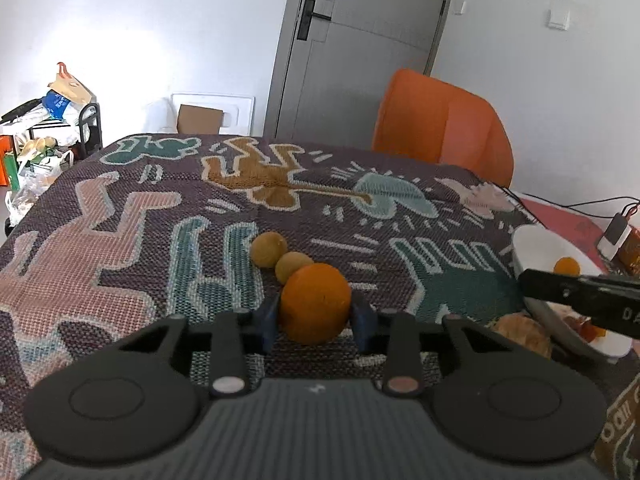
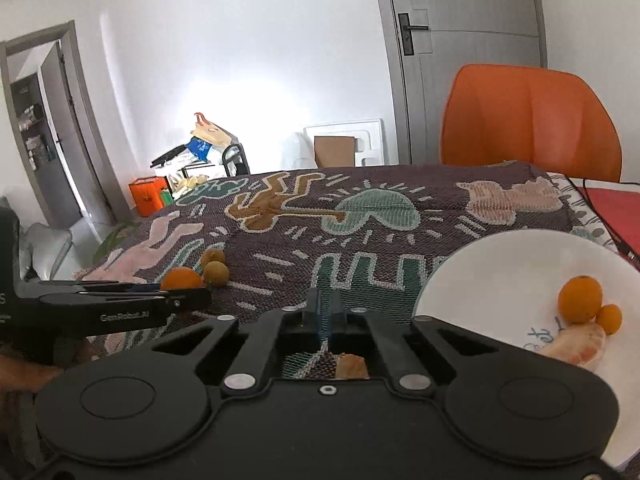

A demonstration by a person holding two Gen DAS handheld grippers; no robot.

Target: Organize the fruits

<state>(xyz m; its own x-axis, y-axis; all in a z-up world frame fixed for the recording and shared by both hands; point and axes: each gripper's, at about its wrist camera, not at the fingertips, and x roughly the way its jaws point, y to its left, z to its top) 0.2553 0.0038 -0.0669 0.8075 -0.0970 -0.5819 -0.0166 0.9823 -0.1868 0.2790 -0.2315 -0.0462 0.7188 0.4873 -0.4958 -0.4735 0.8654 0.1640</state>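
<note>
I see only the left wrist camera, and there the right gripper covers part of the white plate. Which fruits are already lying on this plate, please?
Observer: The white plate holds an orange, a smaller orange fruit right next to it, and a peeled segment in front of both.
Operator: Thank you. Is the right gripper carrying something? I see it only from the side.
Observer: No. The right gripper is shut, with nothing between its fingers.
</note>
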